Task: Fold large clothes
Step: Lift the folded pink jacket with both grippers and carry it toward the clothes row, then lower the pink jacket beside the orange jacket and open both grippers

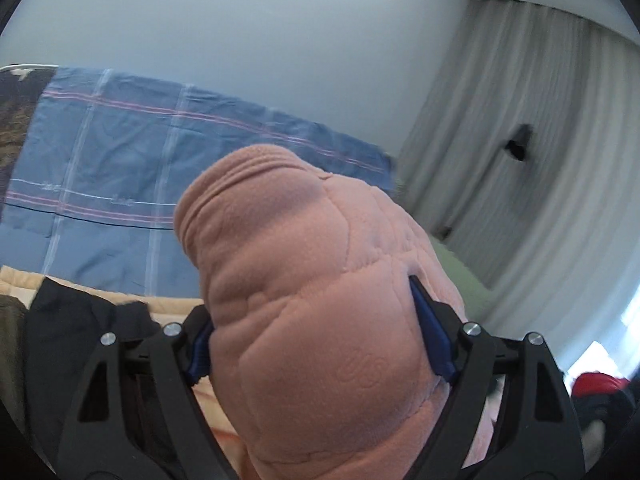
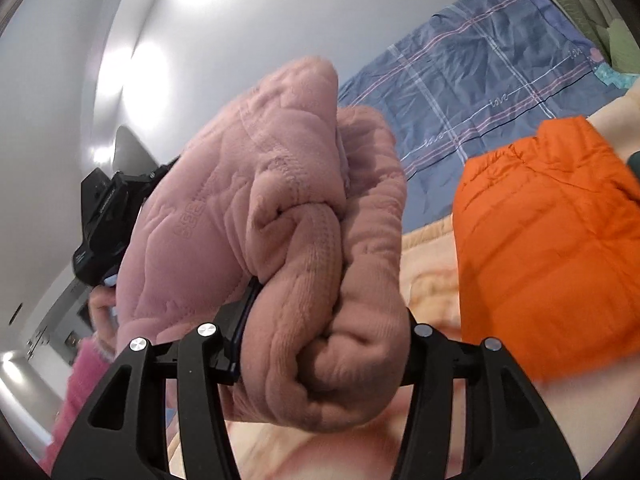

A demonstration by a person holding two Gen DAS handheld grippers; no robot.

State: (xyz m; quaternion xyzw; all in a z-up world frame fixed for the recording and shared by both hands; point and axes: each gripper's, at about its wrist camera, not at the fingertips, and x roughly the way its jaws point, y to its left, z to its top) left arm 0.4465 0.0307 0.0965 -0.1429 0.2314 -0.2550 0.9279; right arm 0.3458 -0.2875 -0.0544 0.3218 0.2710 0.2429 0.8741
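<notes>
A thick pink quilted fleece garment [image 1: 316, 280] is folded into a bulky bundle and held up above the bed. In the left wrist view, my left gripper [image 1: 316, 340] is shut on one end of it, and the blue pads [image 1: 430, 332] press into both sides of the fabric. In the right wrist view, my right gripper [image 2: 326, 332] is shut on the other end of the pink garment [image 2: 280, 220]. The near finger [image 2: 242, 320] shows there, while the other is buried in folds. Behind the bundle at the left is the black body of the left tool [image 2: 102, 216], held by a hand in a fuzzy pink sleeve [image 2: 80, 384].
The bed carries a blue plaid sheet [image 1: 120, 152] and a peach blanket [image 2: 428, 272]. An orange puffer jacket [image 2: 552, 240] lies on it to the right. Dark clothes [image 1: 72, 320] are piled at the left. Grey curtains [image 1: 520, 140] hang at the right, with a red item [image 1: 596, 384] below them.
</notes>
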